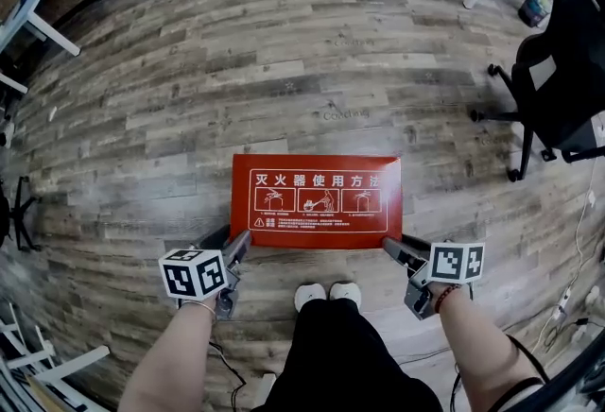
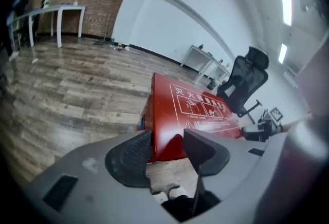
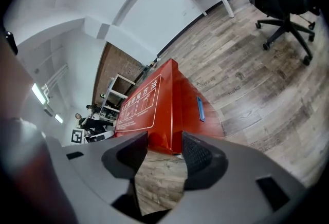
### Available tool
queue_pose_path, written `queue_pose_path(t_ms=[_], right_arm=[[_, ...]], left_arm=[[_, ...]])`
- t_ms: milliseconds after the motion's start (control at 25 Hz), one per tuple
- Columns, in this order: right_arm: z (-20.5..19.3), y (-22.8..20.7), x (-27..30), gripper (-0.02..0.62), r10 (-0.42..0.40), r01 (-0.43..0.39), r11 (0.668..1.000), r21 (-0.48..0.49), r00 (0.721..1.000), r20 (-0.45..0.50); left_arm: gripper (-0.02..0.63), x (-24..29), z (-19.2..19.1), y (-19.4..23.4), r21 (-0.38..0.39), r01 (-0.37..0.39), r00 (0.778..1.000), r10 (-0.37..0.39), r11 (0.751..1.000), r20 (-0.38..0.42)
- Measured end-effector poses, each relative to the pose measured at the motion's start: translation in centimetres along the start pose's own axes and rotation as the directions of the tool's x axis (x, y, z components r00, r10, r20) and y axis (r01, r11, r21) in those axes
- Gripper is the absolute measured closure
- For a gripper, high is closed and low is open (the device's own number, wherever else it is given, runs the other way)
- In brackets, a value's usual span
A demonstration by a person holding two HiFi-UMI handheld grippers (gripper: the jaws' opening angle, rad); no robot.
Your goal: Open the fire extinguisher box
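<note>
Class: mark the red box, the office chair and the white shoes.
red box (image 1: 317,200): head view, printed top face.
office chair (image 1: 570,56): head view, black backrest.
white shoes (image 1: 310,295): head view, left shoe's toe.

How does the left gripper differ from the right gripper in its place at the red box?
The left gripper aims at the red box's near left corner, the right gripper at its near right corner. The left gripper view shows mainly the printed top; the right gripper view, a broad side with a blue patch. Both have open, empty jaws.
</note>
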State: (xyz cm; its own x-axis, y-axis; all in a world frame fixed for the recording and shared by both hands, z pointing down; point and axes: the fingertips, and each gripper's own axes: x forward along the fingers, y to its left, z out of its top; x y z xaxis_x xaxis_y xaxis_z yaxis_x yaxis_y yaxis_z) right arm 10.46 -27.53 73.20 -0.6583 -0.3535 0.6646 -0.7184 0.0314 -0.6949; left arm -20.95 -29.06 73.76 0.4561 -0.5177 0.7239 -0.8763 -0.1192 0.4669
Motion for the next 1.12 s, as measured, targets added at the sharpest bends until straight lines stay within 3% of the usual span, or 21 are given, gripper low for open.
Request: queue_pose_path(t_ms=[120, 280, 520, 720, 880, 1000, 1080, 1120], right_arm=[[-0.1, -0.7, 0.8, 0.397, -0.043, 0.043, 0.999, -0.008, 0.999, 0.006], [-0.7, -1.5, 1.7, 0.383, -0.106, 0.106, 0.994, -0.033, 0.994, 0.016], [-0.4, -1.8, 1.8, 0.371, -0.116, 0.123, 0.991, -0.061, 0.988, 0.103], [-1.0, -3.1, 0.7, 0.370, -0.108, 0.108, 0.994, 0.012, 0.975, 0.194], [-0.8, -3.6, -0.7, 0.371, -0.148, 0.153, 0.988, -0.011, 0.968, 0.203], [1.6, -1.9, -3.2, 0.373, -0.122, 0.145, 0.987, -0.064, 0.955, 0.271], [4.0, 1.4, -5.3, 0.383, -0.058, 0.116, 0.979, -0.168, 0.948, 0.311], [5.2, 3.6, -6.4, 0.422, -0.020, 0.102, 0.967, -0.235, 0.945, 0.327]], left_arm=[[0.408, 0.7, -0.1, 0.3, 0.079, -0.061, 0.998, 0.062, 0.995, -0.010], [0.410, 1.2, -0.7, 0.7, 0.115, -0.115, 0.993, 0.117, 0.987, -0.015], [0.410, 1.2, -0.7, 0.9, 0.012, -0.076, 0.997, 0.075, 0.997, 0.036], [0.410, 0.3, -0.8, 2.2, -0.136, -0.086, 0.988, 0.102, 0.987, 0.114], [0.410, -0.6, -0.7, 2.4, -0.127, -0.099, 0.985, 0.116, 0.987, 0.129], [0.410, -2.7, 2.0, 1.0, -0.081, -0.075, 0.971, 0.092, 0.994, 0.222], [0.411, -5.2, 5.0, -1.3, -0.029, -0.028, 0.946, 0.036, 0.999, 0.322], [0.413, -6.7, 6.6, -3.1, 0.009, 0.003, 0.929, -0.006, 1.000, 0.370]])
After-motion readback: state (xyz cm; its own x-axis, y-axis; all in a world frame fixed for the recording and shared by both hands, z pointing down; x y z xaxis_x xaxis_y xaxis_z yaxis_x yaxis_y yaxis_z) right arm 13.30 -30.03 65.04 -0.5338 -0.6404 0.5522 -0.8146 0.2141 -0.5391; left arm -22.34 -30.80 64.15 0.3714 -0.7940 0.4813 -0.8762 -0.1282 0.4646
